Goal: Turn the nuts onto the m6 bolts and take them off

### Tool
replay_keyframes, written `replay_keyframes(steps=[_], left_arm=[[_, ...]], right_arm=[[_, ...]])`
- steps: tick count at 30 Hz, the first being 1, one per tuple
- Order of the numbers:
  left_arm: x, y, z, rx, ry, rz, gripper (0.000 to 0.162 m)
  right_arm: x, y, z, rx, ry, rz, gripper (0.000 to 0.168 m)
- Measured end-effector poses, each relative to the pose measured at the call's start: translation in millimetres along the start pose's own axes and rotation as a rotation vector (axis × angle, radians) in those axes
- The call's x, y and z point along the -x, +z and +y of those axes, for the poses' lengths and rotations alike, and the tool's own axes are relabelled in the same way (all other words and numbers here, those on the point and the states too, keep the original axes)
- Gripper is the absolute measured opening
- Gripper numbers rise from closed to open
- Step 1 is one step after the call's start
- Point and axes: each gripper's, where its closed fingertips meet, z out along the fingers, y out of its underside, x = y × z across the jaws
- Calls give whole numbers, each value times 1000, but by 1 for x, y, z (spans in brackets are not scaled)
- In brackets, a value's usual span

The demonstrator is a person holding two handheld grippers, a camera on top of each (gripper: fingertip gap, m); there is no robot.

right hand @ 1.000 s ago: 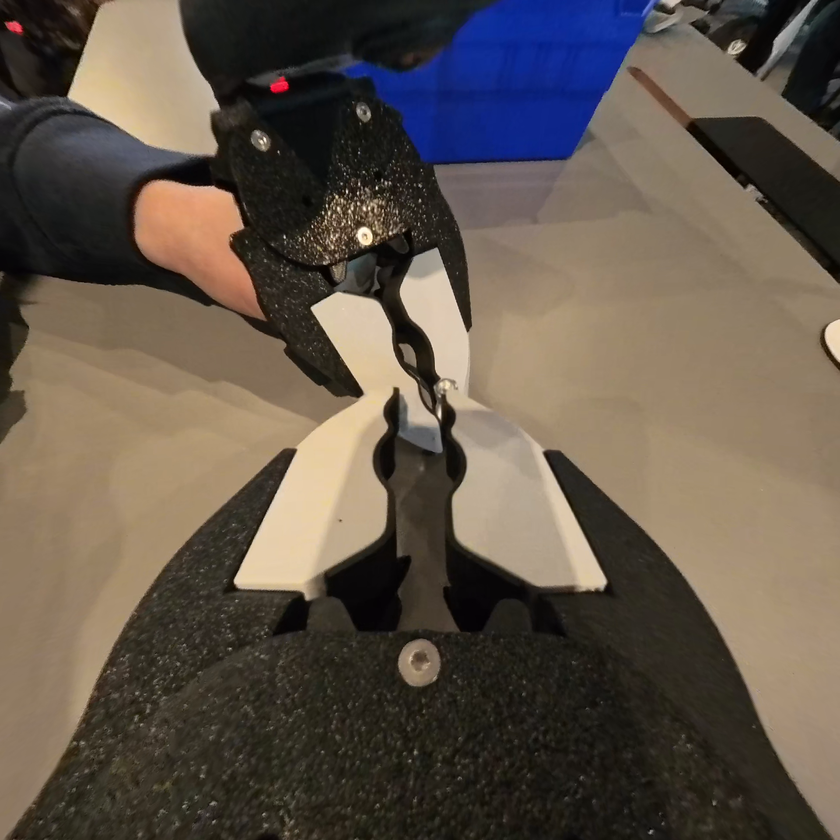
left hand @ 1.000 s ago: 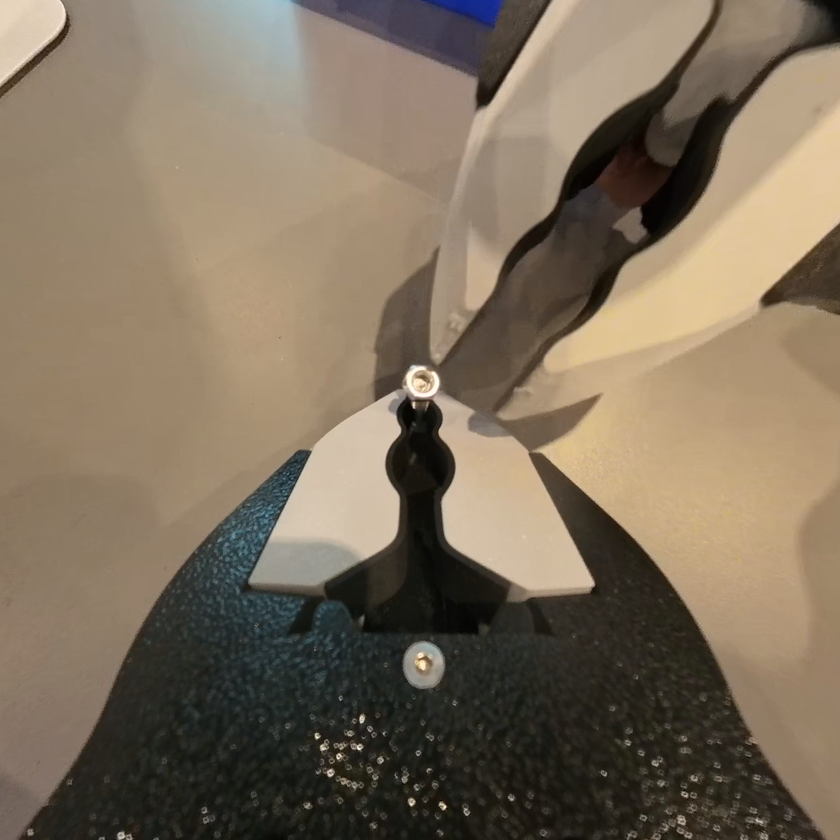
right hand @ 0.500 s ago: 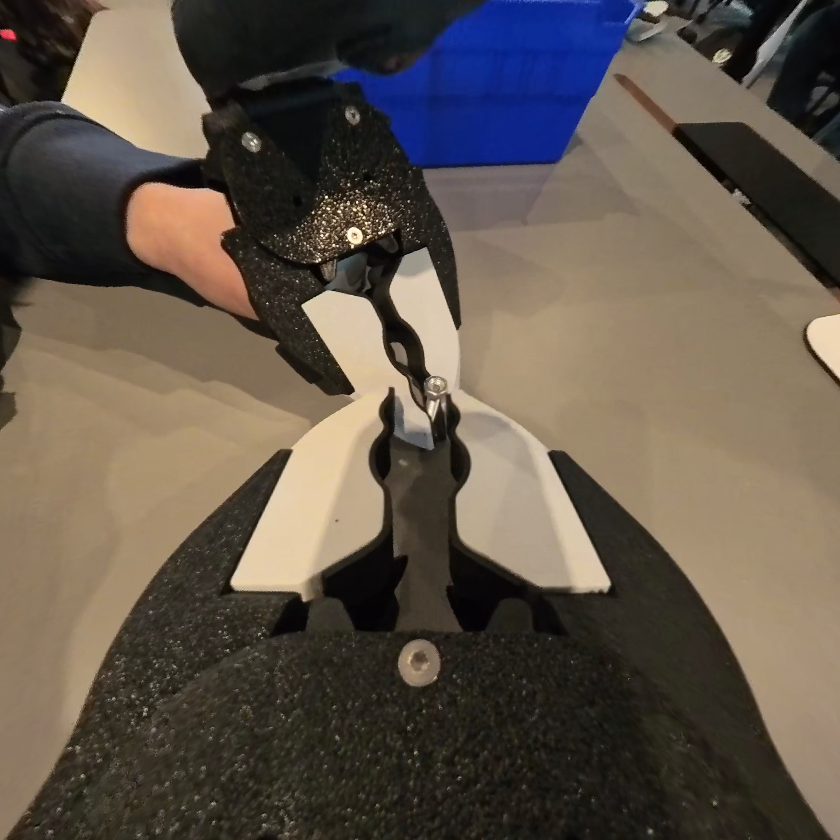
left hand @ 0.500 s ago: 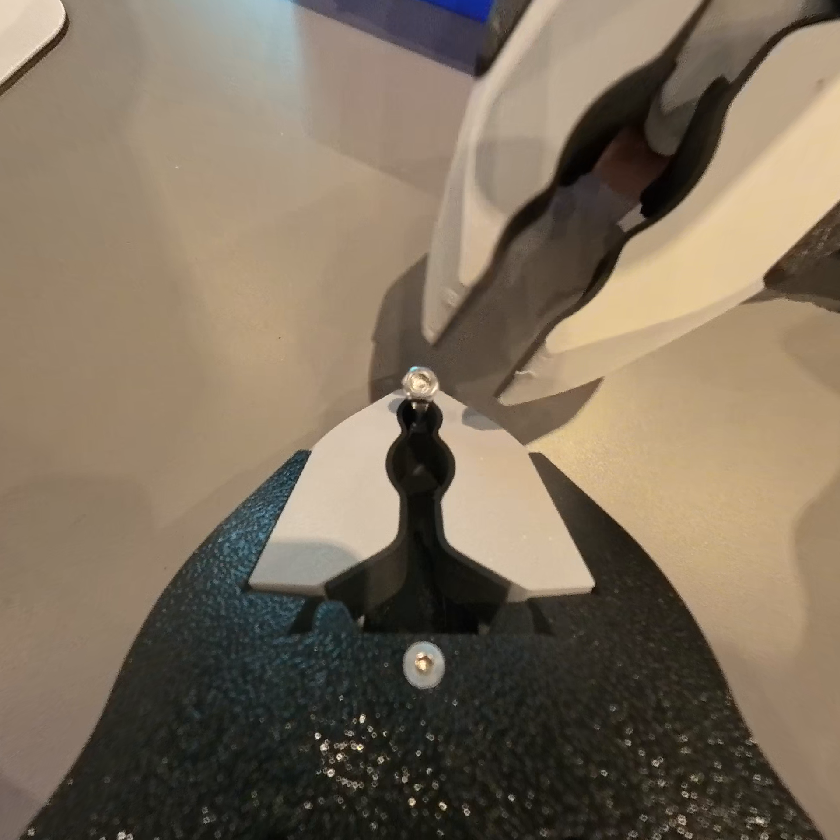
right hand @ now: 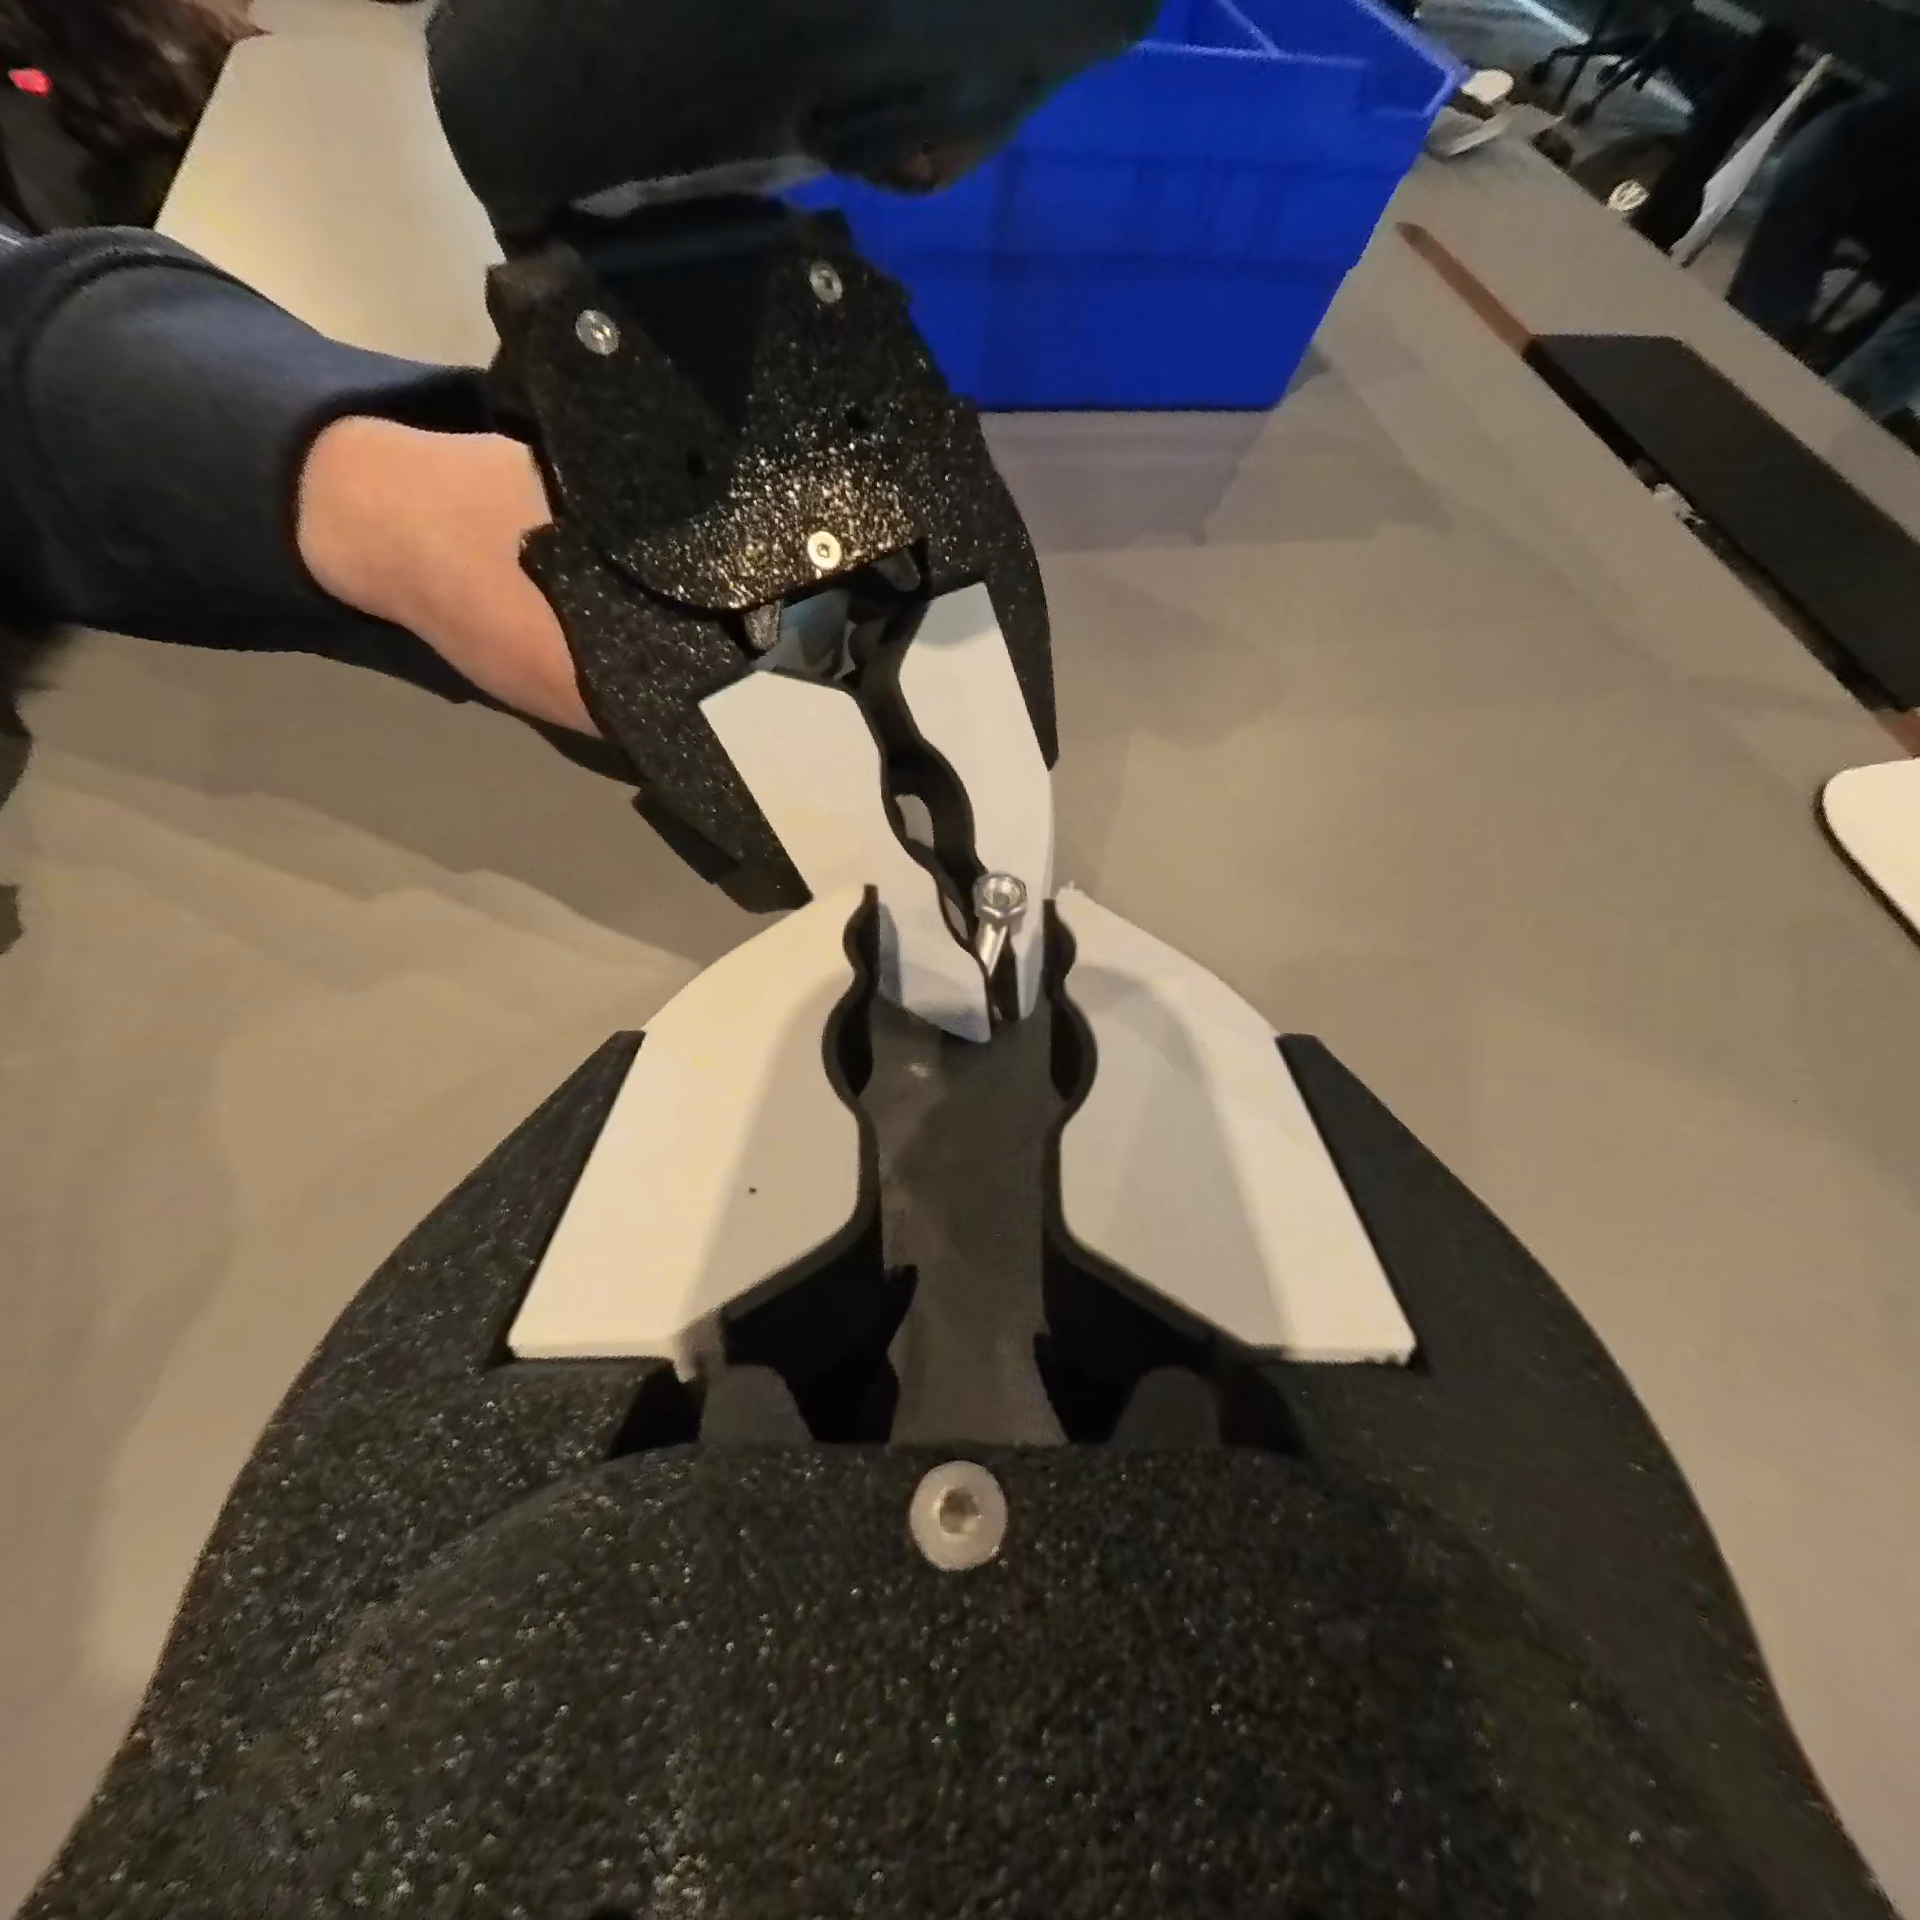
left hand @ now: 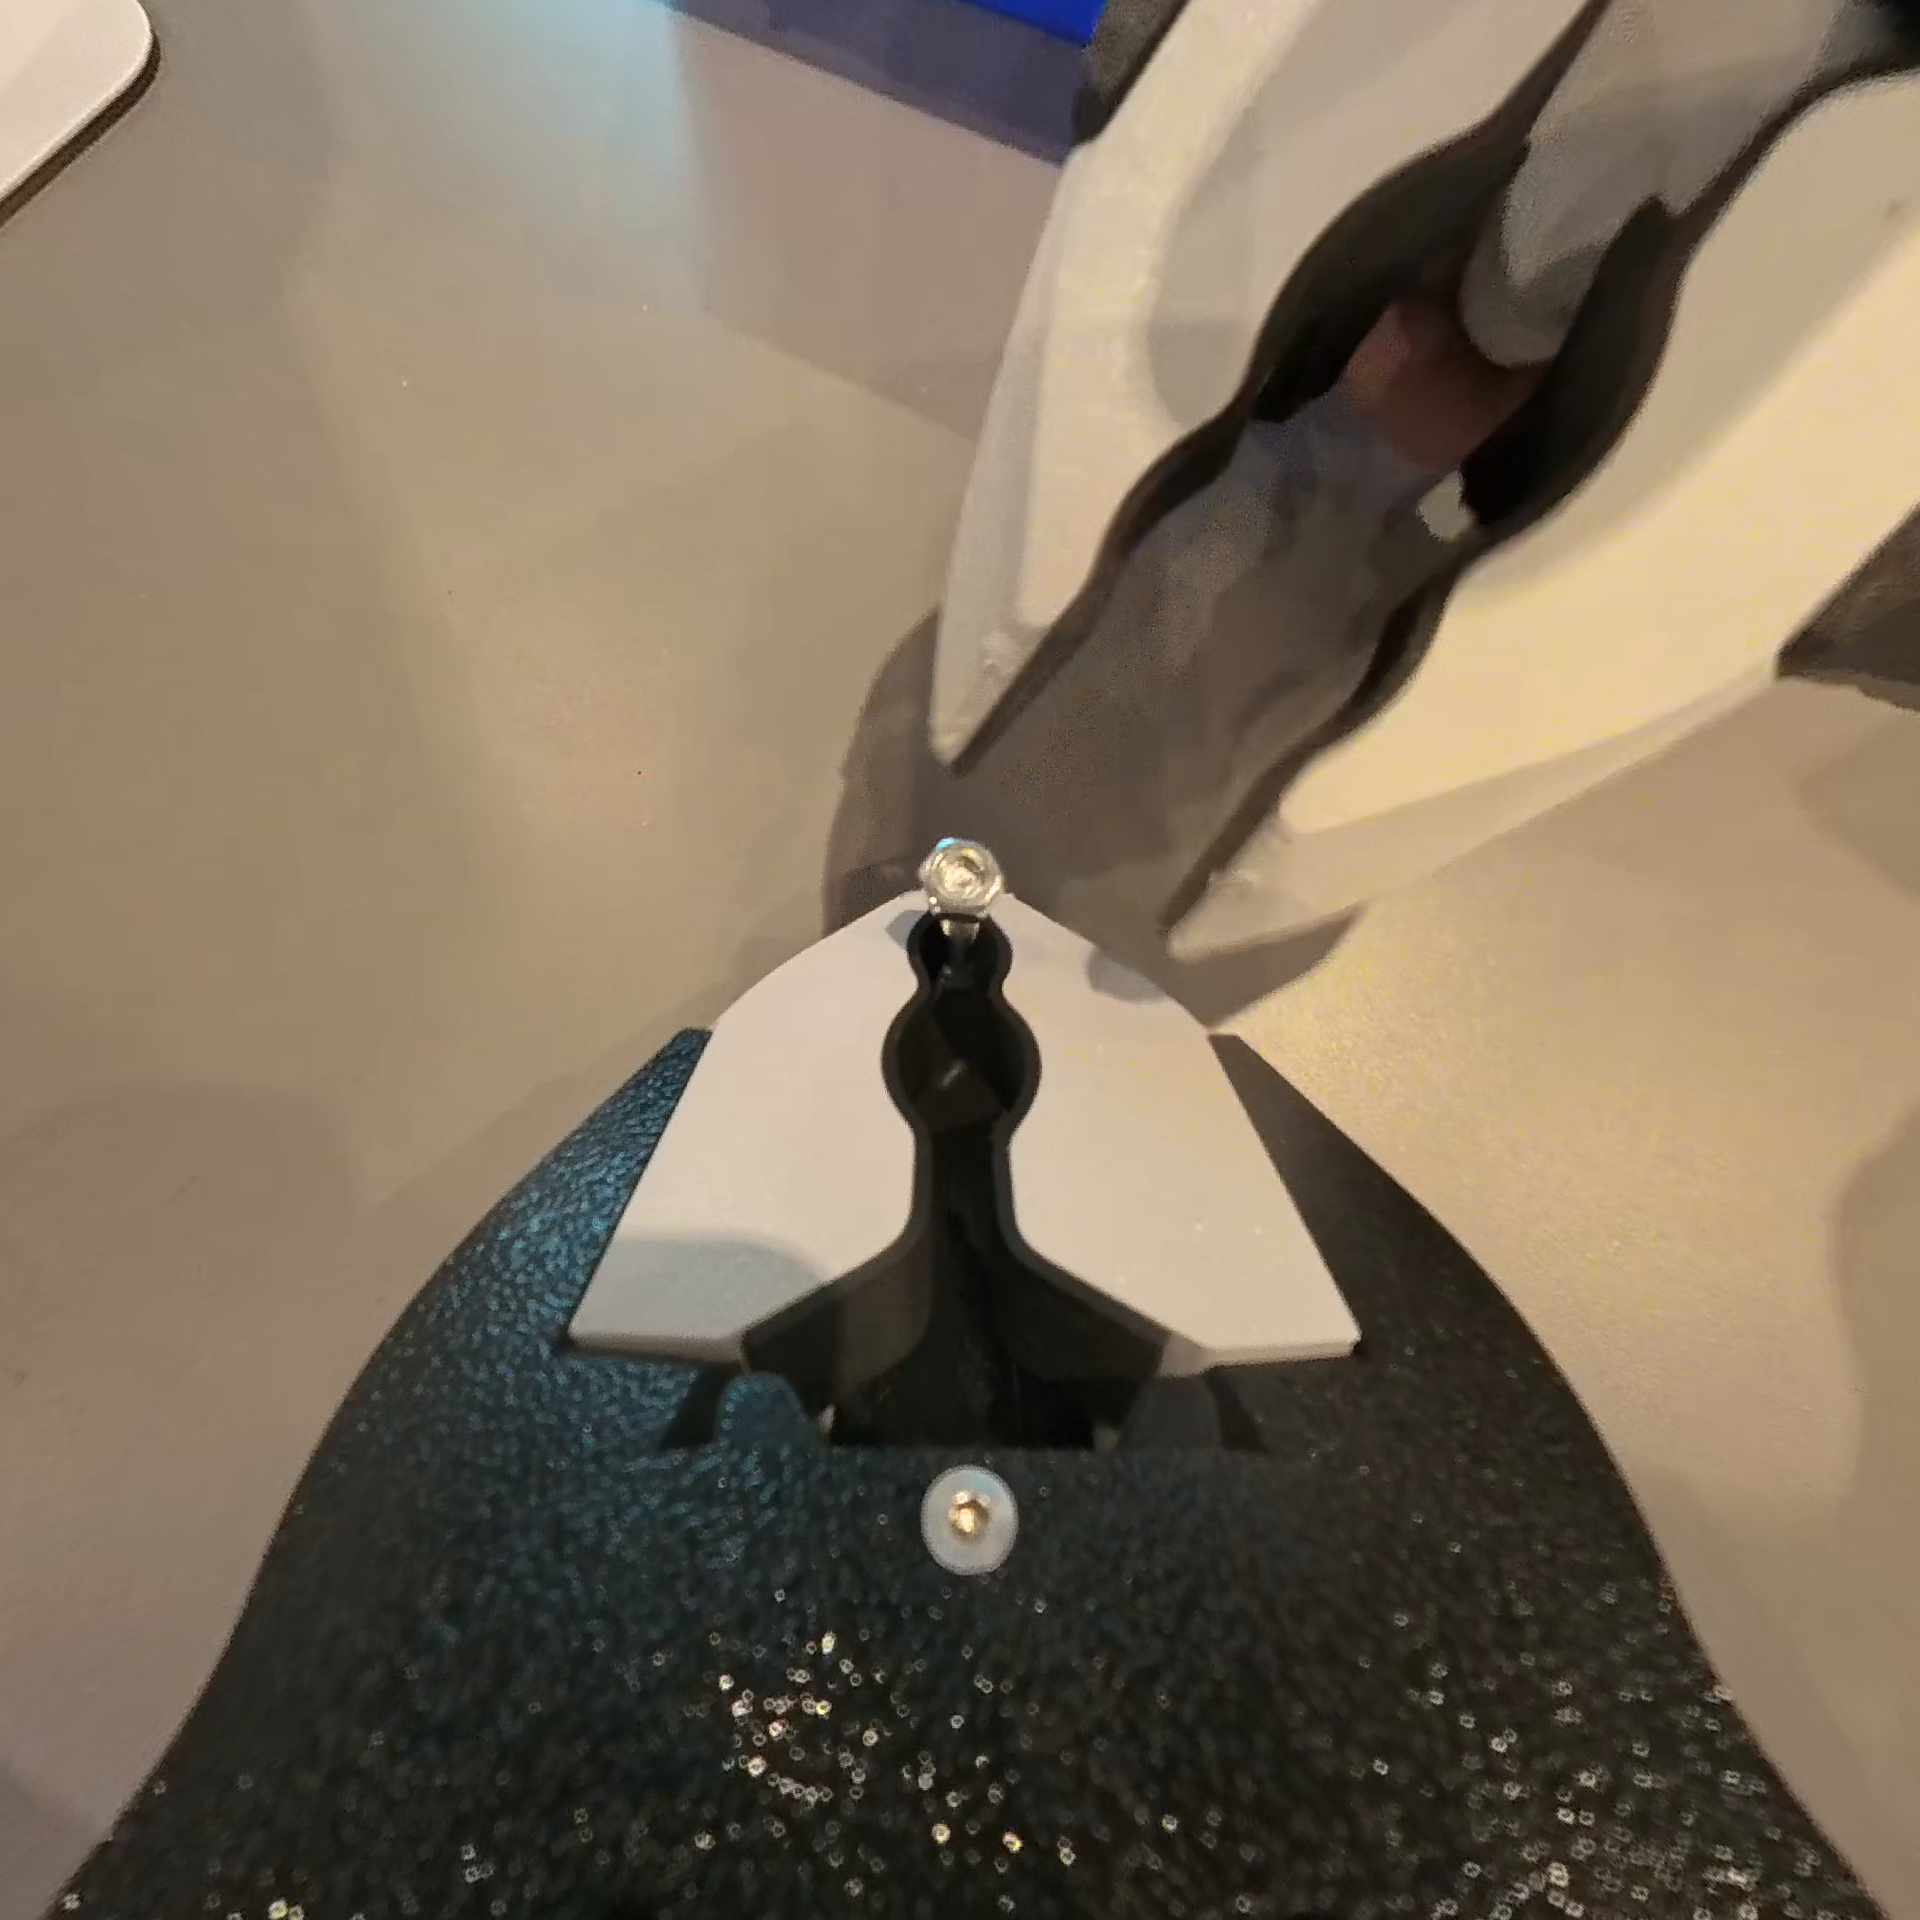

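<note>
we pinch the bolt (left hand: pixel 962 902) in the left gripper (left hand: pixel 961 930), head outward (no nut seen); right gripper (right hand: pixel 961 914) gapes empty, apart from it.

- No writing, label, brand, number or sign can be read in either view.

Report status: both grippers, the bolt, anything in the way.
Left gripper shut on bolt, socket head out. Right gripper open, fingertips flanking the bolt, not touching. No nut visible. Nothing in the way.
</note>
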Motion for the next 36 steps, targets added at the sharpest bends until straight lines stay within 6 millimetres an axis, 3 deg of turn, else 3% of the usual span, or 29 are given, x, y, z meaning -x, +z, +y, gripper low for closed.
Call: replay_keyframes(steps=[5, 8, 14, 17, 18, 19, 25, 29, 36], left_arm=[[0, 0, 0, 0, 1, 0, 5], [0, 0, 0, 0, -1, -1, 5], [0, 1, 0, 0, 1, -2, 5], [0, 0, 0, 0, 0, -2, 5], [0, 0, 0, 0, 0, -2, 5], [0, 0, 0, 0, 0, -2, 5], [0, 0, 0, 0, 0, -1, 5], [0, 0, 0, 0, 0, -1, 5], [0, 1, 0, 0, 0, -1, 5]], right_arm=[[2, 6, 4, 25, 2, -14, 29], [9, 0, 4, 9, 28, -71, 11], [0, 6, 2, 5, 18, -2, 36], [4, 4, 3, 17, 27, -35, 25], [9, 1, 4, 15, 27, -74, 7], [10, 0, 2, 2, 44, -87, 7], [-1, 6, 3, 6, 28, -5, 36], [9, 1, 4, 8, 65, -79, 14], [1, 5, 6, -2, 72, -31, 33]])
